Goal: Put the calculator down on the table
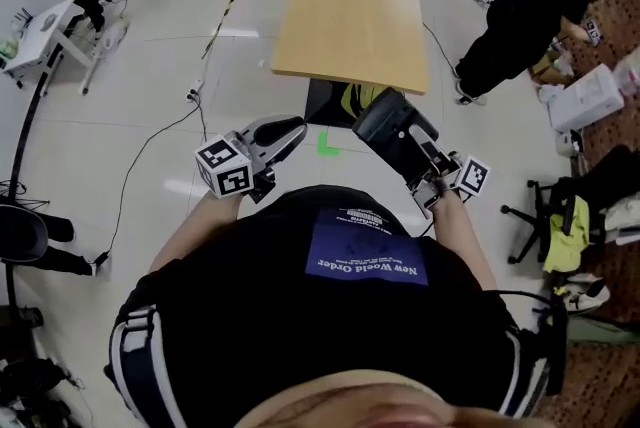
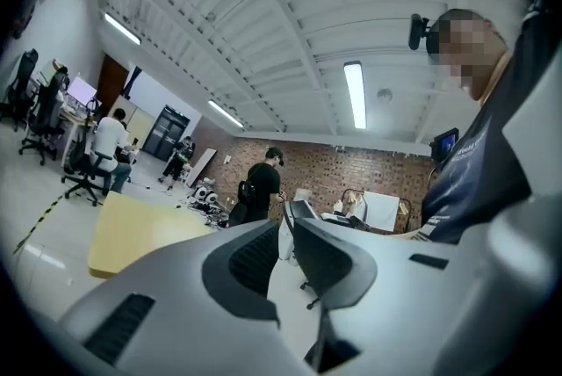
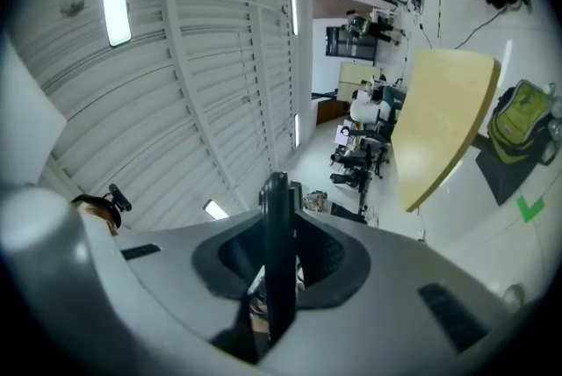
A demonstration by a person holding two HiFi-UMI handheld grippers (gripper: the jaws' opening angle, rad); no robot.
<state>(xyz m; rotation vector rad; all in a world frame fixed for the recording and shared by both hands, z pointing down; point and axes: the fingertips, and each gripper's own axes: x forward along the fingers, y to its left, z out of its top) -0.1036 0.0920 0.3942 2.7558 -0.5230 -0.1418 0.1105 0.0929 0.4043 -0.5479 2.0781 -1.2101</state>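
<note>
Black calculator (image 3: 277, 206) clamped edge-on in right claw (image 3: 279, 267).

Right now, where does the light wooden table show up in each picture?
Head view: table, top centre.
Left gripper view: lower left, seen nearly edge-on.
Right gripper view: upper right, tipped steeply sideways.
Shared landmark: the person in black beside the table appears in all three.

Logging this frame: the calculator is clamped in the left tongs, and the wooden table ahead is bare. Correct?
Not quite. The calculator is clamped in the right tongs, as the right gripper view shows; the left tongs stand open and empty. The wooden table ahead is bare.
</note>
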